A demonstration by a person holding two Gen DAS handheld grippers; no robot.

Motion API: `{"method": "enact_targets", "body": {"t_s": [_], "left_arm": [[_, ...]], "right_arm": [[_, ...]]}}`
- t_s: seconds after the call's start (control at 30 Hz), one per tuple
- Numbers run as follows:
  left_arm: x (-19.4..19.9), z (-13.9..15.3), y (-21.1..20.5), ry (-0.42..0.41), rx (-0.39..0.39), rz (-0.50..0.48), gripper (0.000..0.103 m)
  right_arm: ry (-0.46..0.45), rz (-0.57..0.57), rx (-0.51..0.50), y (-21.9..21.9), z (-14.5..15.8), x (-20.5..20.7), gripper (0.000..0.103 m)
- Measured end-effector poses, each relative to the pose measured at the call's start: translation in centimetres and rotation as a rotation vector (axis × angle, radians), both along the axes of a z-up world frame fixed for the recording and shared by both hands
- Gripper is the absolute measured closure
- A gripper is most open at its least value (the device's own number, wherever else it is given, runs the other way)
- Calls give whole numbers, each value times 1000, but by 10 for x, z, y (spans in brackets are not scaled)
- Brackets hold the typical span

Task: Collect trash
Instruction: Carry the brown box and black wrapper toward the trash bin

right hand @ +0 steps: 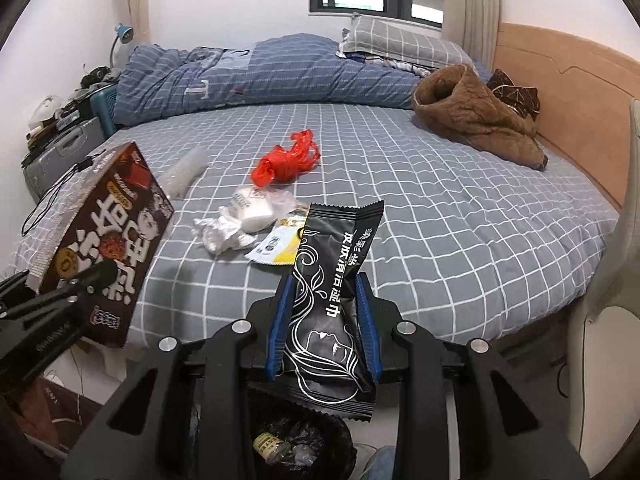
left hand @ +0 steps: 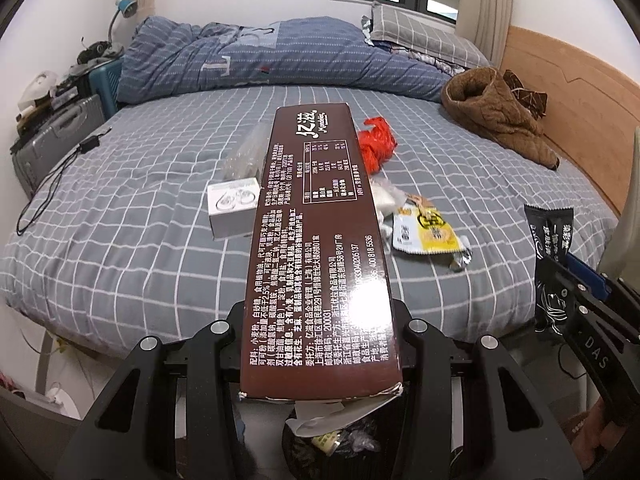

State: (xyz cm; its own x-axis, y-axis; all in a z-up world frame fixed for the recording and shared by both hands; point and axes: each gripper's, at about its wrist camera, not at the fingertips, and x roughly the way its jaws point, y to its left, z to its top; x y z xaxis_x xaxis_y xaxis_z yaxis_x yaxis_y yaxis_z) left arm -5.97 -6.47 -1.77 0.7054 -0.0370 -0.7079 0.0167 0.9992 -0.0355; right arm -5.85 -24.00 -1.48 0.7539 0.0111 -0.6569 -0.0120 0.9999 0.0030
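Note:
My left gripper (left hand: 320, 312) is shut on a long brown snack box (left hand: 320, 220), which sticks out over the bed; the same box (right hand: 108, 248) shows at the left of the right wrist view. My right gripper (right hand: 326, 300) is shut on a black wipes packet (right hand: 332, 300), also seen at the right edge of the left wrist view (left hand: 550, 248). Below both grippers stands a black-lined trash bin (right hand: 296, 444) with scraps in it (left hand: 332, 436). On the bed lie a red plastic bag (right hand: 286, 162), crumpled white wrappers (right hand: 236, 224), a yellow-white sachet (left hand: 430, 230) and a small white box (left hand: 232, 210).
The bed (right hand: 440, 220) has a grey checked sheet, a rolled blue quilt (right hand: 248, 72) at the back and a brown garment (right hand: 476, 120) by the wooden headboard (right hand: 572, 92). A black cable (left hand: 52, 188) trails at the left edge. A grey suitcase (left hand: 52, 136) stands beside the bed.

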Motion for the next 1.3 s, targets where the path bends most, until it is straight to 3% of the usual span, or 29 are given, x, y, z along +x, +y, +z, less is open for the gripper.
{"method": "enact_targets", "body": {"t_s": [0.63, 1.03, 1.3], "left_arm": [[-56, -14, 2, 50, -2, -16, 60], [-79, -39, 8, 132, -1, -24, 60], [-92, -40, 15, 164, 4, -12, 60]], "right_arm": [[62, 27, 5, 16, -20, -54, 73], [129, 48, -5, 27, -41, -74, 73], [177, 55, -6, 29, -52, -90, 73]]}}
